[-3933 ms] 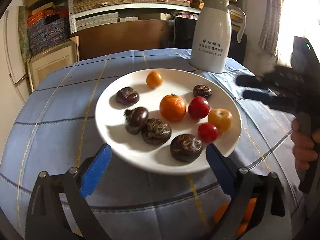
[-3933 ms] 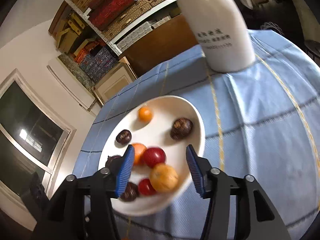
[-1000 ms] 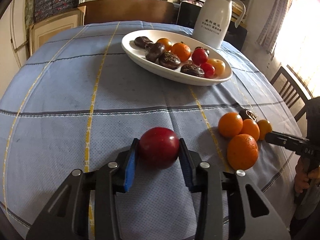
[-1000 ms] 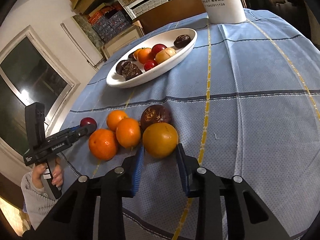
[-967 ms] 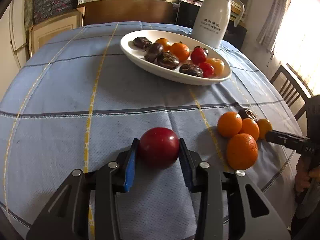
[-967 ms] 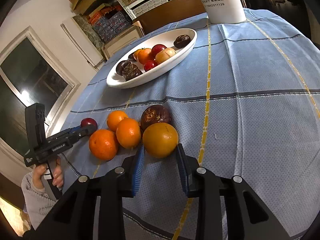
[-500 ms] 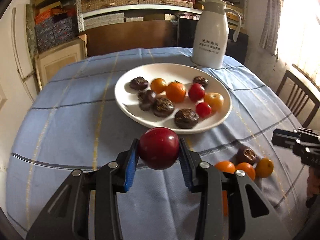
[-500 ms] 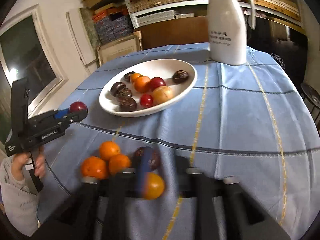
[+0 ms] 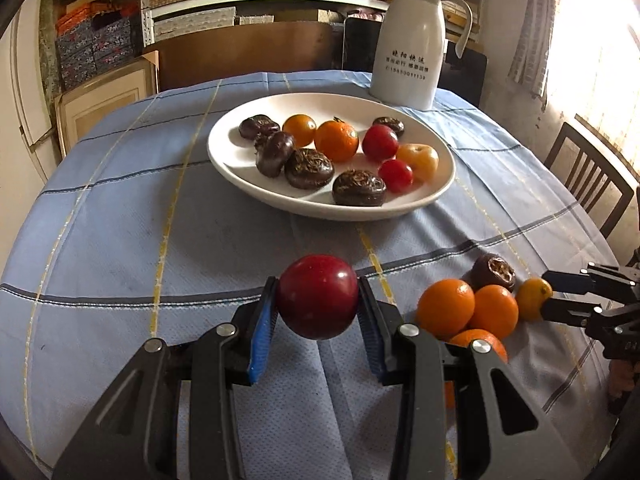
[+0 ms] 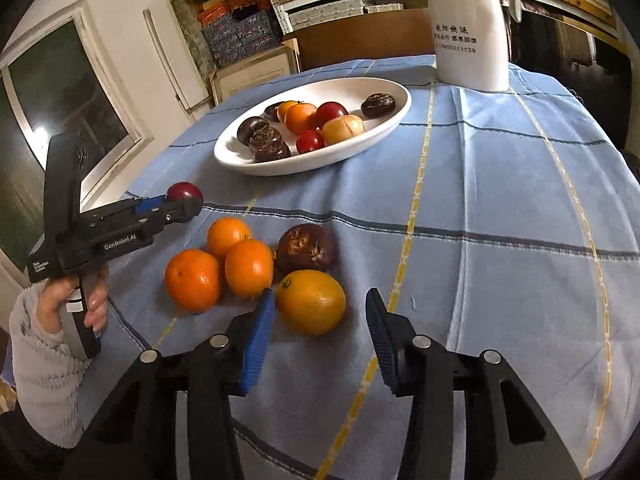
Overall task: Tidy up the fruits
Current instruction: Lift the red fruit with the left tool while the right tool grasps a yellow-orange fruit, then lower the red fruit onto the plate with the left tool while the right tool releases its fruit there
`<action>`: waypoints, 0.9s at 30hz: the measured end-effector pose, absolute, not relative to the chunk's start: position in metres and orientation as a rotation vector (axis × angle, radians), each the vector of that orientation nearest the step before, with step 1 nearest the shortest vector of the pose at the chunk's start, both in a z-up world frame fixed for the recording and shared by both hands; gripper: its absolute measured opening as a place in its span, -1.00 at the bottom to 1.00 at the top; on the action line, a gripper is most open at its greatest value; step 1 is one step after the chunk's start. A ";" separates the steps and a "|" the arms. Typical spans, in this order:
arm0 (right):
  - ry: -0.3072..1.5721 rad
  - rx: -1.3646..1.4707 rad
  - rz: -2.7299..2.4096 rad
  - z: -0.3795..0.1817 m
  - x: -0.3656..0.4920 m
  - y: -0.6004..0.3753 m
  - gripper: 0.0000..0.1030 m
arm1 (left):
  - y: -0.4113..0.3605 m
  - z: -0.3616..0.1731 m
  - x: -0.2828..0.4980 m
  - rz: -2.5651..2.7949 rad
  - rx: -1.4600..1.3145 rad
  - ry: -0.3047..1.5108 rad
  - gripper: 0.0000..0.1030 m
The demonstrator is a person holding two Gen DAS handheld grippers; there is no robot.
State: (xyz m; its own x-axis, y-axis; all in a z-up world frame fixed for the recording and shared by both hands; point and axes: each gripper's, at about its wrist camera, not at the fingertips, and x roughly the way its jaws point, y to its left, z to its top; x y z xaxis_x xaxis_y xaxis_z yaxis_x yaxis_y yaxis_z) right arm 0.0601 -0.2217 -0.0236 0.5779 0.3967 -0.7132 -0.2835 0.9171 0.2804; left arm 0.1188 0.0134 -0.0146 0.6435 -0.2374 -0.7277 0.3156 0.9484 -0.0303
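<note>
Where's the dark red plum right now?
The dark red plum is clamped between the pads of the left hand-held gripper, held above the tablecloth, in front of the white plate and left of the orange pile.

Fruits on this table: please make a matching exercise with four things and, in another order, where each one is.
Things:
1. red plum
2. yellow citrus
3. dark wrinkled fruit
4. white jug

Places:
A. on the cloth, against the oranges
B. behind the white plate
C. clamped in the left hand-held gripper
D. between the right hand-held gripper pads, not pressed

Pairs: 1-C, 2-D, 3-A, 4-B
</note>
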 end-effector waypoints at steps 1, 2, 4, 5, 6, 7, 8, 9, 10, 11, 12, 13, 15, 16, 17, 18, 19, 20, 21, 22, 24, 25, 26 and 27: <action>0.882 0.138 0.413 -0.026 0.062 -0.218 -0.10 | 0.012 -0.015 0.119 -0.318 0.106 0.813 -0.26; 0.897 0.143 0.428 -0.027 0.064 -0.215 -0.18 | 0.012 -0.015 0.118 -0.319 0.108 0.814 -0.26; 0.913 0.144 0.452 -0.030 0.066 -0.209 -0.25 | 0.011 -0.016 0.118 -0.322 0.112 0.818 -0.26; 0.909 0.137 0.443 -0.029 0.065 -0.207 -0.26 | 0.010 -0.017 0.119 -0.322 0.115 0.819 -0.26; 0.906 0.122 0.442 -0.028 0.064 -0.204 -0.26 | 0.010 -0.018 0.119 -0.322 0.118 0.821 -0.26; 0.905 0.114 0.455 -0.027 0.064 -0.201 -0.26 | 0.009 -0.018 0.118 -0.323 0.119 0.822 -0.26; 0.904 0.113 0.457 -0.027 0.063 -0.200 -0.27 | 0.010 -0.017 0.118 -0.323 0.118 0.821 -0.26; 0.900 0.116 0.453 -0.026 0.062 -0.201 -0.27 | 0.010 -0.017 0.118 -0.323 0.117 0.819 -0.26; 0.891 0.122 0.447 -0.025 0.061 -0.203 -0.27 | 0.011 -0.014 0.118 -0.322 0.109 0.813 -0.26; 0.869 0.134 0.435 -0.022 0.059 -0.206 -0.27 | 0.012 -0.012 0.118 -0.327 0.096 0.809 -0.26; 0.850 0.140 0.425 -0.019 0.057 -0.210 -0.27 | 0.014 -0.006 0.120 -0.341 0.069 0.805 -0.26; 0.834 0.146 0.414 -0.015 0.057 -0.213 -0.27 | 0.015 -0.002 0.122 -0.349 0.051 0.803 -0.26; 0.804 0.166 0.394 -0.001 0.064 -0.219 -0.27 | 0.013 0.008 0.129 -0.349 0.040 0.794 -0.26; 0.778 0.172 0.381 0.010 0.070 -0.221 -0.27 | 0.010 0.014 0.135 -0.336 0.058 0.781 -0.26; 0.759 0.175 0.374 0.017 0.075 -0.222 -0.27 | 0.005 0.020 0.141 -0.323 0.076 0.771 -0.26; 0.735 0.180 0.364 0.027 0.084 -0.222 -0.27 | 0.001 0.023 0.146 -0.318 0.085 0.768 -0.26; 0.721 0.185 0.357 0.033 0.090 -0.222 -0.27 | -0.004 0.026 0.154 -0.317 0.092 0.768 -0.26; 0.706 0.194 0.348 0.040 0.102 -0.221 -0.27 | -0.009 0.028 0.161 -0.318 0.097 0.769 -0.26; 0.698 0.206 0.341 0.045 0.112 -0.221 -0.27 | -0.014 0.028 0.167 -0.320 0.101 0.771 -0.26; 0.694 0.219 0.334 0.048 0.124 -0.221 -0.27 | -0.019 0.028 0.174 -0.324 0.105 0.775 -0.26; 0.701 0.242 0.311 0.051 0.150 -0.219 -0.27 | -0.028 0.024 0.183 -0.331 0.110 0.783 -0.26; 0.707 0.250 0.301 0.050 0.161 -0.218 -0.27 | -0.034 0.021 0.189 -0.338 0.119 0.792 -0.26; 0.718 0.258 0.291 0.048 0.174 -0.217 -0.27 | -0.037 0.019 0.194 -0.342 0.128 0.797 -0.26; 0.728 0.264 0.283 0.046 0.186 -0.216 -0.27 | -0.041 0.017 0.198 -0.343 0.136 0.800 -0.26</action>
